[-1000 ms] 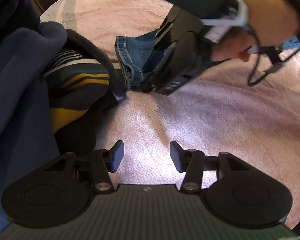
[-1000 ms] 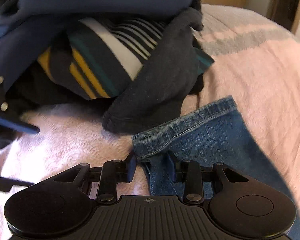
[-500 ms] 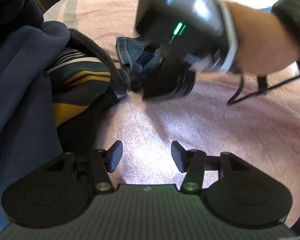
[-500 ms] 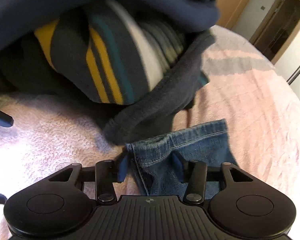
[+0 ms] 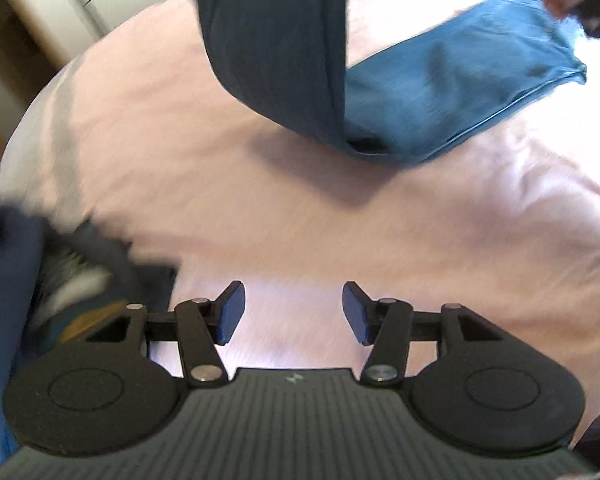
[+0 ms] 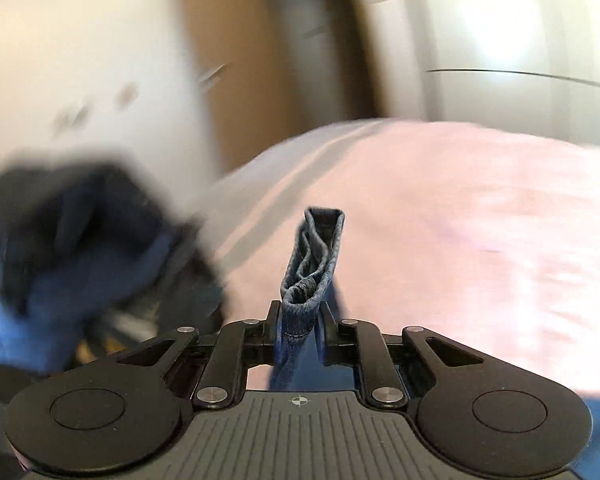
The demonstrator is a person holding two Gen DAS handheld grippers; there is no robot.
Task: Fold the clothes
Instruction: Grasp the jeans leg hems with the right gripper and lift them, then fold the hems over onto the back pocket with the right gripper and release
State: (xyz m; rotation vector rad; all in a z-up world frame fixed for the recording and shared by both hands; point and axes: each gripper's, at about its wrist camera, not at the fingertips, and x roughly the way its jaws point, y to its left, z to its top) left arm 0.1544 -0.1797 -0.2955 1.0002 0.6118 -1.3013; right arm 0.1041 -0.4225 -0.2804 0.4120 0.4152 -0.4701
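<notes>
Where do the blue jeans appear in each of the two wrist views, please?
Left wrist view: the jeans stretch across the upper right, one leg lifted out of the top edge.
Right wrist view: their hem stands at centre, pinched in the right claw.
Shared landmark: the pink bedspread.

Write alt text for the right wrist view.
The right gripper is shut on the hem of a pair of blue jeans, whose folded edge stands up between its fingers. Beyond lies a pink bedspread, with a blurred pile of dark clothes at left.
</notes>
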